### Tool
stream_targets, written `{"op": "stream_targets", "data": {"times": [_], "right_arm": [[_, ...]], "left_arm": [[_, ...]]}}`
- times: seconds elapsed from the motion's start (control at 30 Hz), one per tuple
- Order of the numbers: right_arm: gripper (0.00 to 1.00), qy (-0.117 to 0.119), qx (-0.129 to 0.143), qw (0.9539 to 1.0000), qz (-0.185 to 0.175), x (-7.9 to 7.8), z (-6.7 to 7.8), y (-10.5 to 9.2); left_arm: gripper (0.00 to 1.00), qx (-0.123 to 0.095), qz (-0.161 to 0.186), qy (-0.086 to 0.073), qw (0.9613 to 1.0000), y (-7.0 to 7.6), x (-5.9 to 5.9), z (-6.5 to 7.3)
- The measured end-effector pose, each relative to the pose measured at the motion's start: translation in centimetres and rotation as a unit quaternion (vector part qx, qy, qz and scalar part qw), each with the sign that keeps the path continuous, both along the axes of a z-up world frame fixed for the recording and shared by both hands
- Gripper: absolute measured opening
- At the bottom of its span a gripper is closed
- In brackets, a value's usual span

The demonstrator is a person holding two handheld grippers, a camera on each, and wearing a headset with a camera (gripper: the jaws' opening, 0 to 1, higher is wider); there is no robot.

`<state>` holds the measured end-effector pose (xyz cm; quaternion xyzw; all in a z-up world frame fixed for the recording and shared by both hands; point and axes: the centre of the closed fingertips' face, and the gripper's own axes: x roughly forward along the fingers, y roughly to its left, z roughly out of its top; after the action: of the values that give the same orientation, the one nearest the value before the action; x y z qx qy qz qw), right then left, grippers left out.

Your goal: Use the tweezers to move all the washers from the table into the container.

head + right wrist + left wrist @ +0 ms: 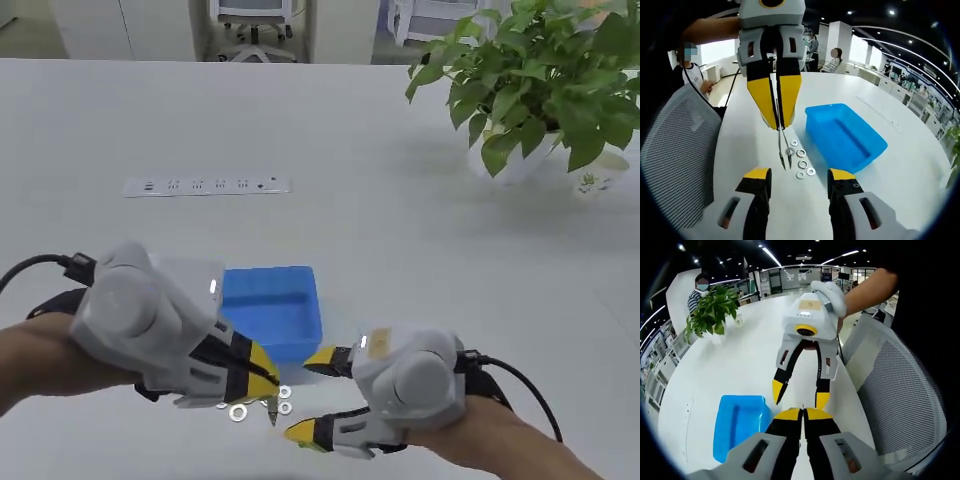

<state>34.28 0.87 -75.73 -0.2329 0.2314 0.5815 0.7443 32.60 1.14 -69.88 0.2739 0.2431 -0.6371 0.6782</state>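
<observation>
Below L claw (777,124), tweezers (782,150) beside washers (802,163).

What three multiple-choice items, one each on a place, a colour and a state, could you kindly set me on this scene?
1. Where do the washers lie?
A. on a shelf
B. on the table beside the container
C. on the floor

2. What colour is the container?
A. red
B. green
C. blue

3. How does the left gripper stand?
A. jaws shut on the tweezers
B. jaws wide open and empty
C. jaws shut on a washer

Answers:
1 B: the right gripper view shows them clustered on the tabletop just outside the container's wall.
2 C: it is bright blue in all three views.
3 A: the yellow jaws press together around the tweezers, whose tips point down at the washers.
</observation>
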Motion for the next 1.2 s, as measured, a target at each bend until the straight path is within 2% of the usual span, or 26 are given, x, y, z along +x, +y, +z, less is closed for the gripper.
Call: {"op": "stream_targets", "data": {"times": [0.5,0.7,0.77,0.9,0.93,1.0,1.2], "right_arm": [[0.56,0.007,0.01,0.9986,-0.052,0.3,0.0,-1.8],[0.57,0.009,0.01,0.9981,-0.059,0.2,-0.1,-2.4],[0.57,0.01,0.011,0.998,-0.062,0.2,-0.1,-2.5],[0.56,0.012,0.011,0.9977,-0.066,0.1,-0.2,-2.7],[0.56,0.012,0.01,0.9977,-0.067,0.1,-0.2,-2.7],[0.56,0.009,0.011,0.9976,-0.067,0.1,-0.1,-2.8],[0.56,0.007,0.013,0.9975,-0.069,0.2,0.1,-2.8]], "left_arm": [[0.05,-0.014,0.003,-0.001,0.9999,-0.5,1.3,0.0],[0.05,-0.011,0.0,0.001,0.9999,-0.7,1.5,-0.5],[0.05,-0.017,0.0,0.002,0.9999,-0.8,1.5,-0.5],[0.05,-0.004,-0.005,0.002,1.0,-0.6,1.4,-1.2],[0.05,-0.019,-0.006,0.004,0.9998,-1.0,1.4,-0.9],[0.05,-0.019,-0.001,0.003,0.9998,-0.8,1.7,-1.0],[0.05,-0.021,-0.01,0.008,0.9997,-0.7,1.4,-0.9]]}}
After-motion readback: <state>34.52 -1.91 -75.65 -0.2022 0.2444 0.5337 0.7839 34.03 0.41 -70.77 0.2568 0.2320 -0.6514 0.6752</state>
